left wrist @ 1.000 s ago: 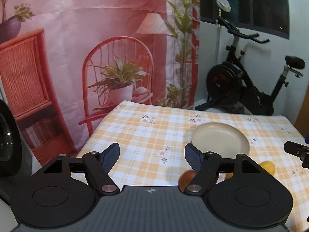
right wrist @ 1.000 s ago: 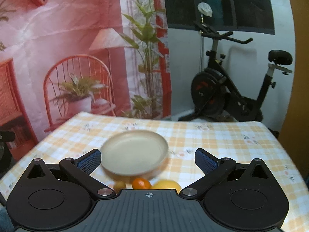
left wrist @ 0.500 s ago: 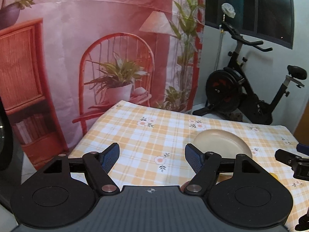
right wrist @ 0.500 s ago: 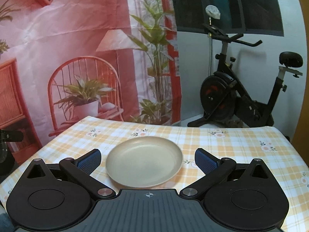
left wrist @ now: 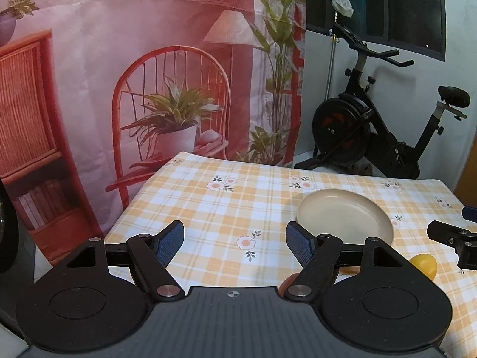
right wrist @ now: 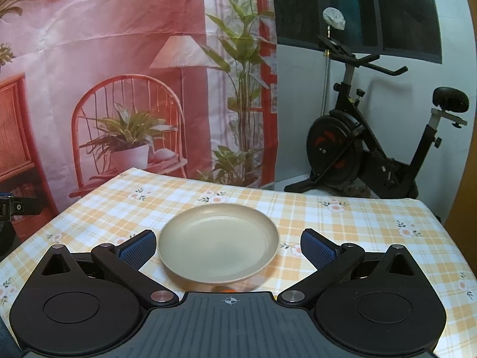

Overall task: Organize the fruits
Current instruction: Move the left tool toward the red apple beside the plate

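Fruits: lemon (left wrist: 423, 265), orange (right wrist: 225, 289) beside plate (right wrist: 219, 243), plate empty. Both grippers, left (left wrist: 235, 240) and right (right wrist: 228, 249), now lower, nearer plate; jaws apart, nothing held. Sorting unstarted.

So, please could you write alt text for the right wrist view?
An empty beige plate sits on a yellow checked tablecloth between the fingers of the open right gripper. An orange fruit peeks out just below the plate; an exercise bike stands behind.

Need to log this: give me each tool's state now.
Left tool: open, holding nothing.
Right tool: open, holding nothing; the plate lies beyond it.
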The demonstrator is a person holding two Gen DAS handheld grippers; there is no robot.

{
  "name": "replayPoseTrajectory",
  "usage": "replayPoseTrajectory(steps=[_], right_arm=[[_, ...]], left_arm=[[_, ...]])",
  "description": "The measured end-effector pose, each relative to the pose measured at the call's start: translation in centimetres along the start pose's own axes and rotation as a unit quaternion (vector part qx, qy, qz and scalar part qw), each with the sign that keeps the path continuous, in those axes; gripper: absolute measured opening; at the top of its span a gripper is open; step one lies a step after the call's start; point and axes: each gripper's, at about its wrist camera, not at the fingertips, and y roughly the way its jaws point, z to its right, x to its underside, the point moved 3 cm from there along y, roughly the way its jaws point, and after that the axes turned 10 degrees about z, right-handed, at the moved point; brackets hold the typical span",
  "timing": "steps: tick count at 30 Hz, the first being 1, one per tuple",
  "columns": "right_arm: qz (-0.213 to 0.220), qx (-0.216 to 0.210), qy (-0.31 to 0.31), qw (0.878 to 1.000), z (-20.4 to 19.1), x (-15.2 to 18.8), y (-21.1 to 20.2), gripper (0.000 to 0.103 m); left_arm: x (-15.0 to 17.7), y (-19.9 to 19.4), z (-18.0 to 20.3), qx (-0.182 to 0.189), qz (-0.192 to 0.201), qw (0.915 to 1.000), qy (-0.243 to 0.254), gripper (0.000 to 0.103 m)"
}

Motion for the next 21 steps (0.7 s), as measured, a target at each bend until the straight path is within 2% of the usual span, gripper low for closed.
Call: replayPoseTrajectory(steps=[9, 14, 17, 21], right_arm=[[-0.013, 0.007, -0.009, 1.0, 0.0, 0.5, -0.4, 0.103], [-0.021, 0.016, -0.001, 1.0, 0.8, 1.1, -0.9, 0.103], [-0.03, 0.013, 0.01, 0.999, 1.2, 1.7, -0.9, 0.103], [-0.043, -0.004, 0.011, 0.999, 0.8, 2.3, -0.7, 0.102]], left_arm=[[1.0, 0.3, 0.3, 0.001, -0.017, 0.9998, 0.006, 0.079], [1.6, 0.3, 0.9, 0.002, -0.023, 0.9991, 0.035, 0.079], [1.8, 0.4, 1.1, -0.002, -0.022, 0.9985, 0.05, 0.079], [1.9, 0.6, 0.7, -0.003, -0.028, 0.9986, 0.044, 0.079]])
